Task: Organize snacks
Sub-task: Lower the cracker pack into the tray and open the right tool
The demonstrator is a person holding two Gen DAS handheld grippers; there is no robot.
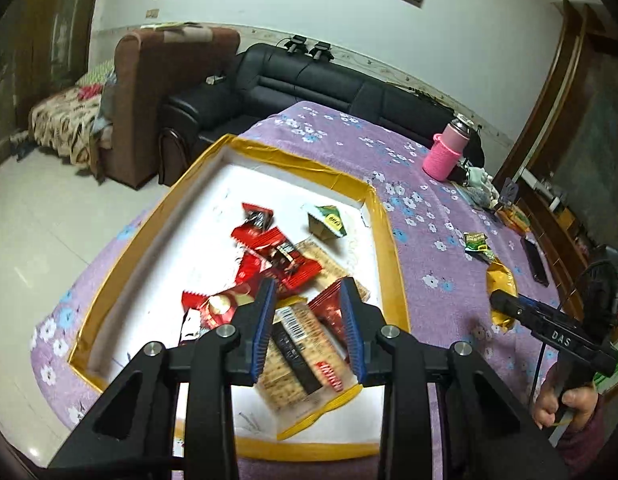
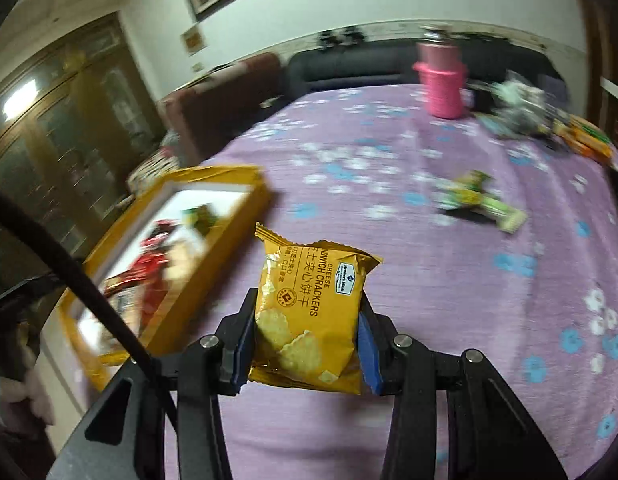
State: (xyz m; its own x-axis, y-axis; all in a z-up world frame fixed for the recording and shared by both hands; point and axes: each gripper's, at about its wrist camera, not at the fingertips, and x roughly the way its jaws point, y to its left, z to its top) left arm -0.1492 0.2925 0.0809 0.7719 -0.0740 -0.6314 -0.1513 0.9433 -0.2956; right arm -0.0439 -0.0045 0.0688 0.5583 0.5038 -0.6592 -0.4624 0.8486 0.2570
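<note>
A shallow tray with a yellow rim [image 1: 389,248] lies on the purple flowered cloth [image 1: 429,216]. It holds several red wrappers [image 1: 269,240] and a green packet [image 1: 327,222]. My left gripper [image 1: 307,312] hangs over the tray's near end, its blue pads shut on a clear cracker packet [image 1: 301,352] with a black label. To the right, my right gripper [image 1: 505,300] carries a yellow bag. In the right wrist view that gripper [image 2: 307,302] is shut on the yellow cheese cracker bag [image 2: 309,312], above the cloth and just right of the tray [image 2: 229,216].
A green snack [image 2: 473,200] lies loose on the cloth [image 2: 429,280], with a pink bottle [image 2: 443,84] and clutter [image 2: 581,136] at the far right. A dark phone [image 1: 535,260] rests near the right edge. A black sofa [image 1: 309,80] stands behind the table. A hand [image 1: 561,404] grips the right gripper's handle.
</note>
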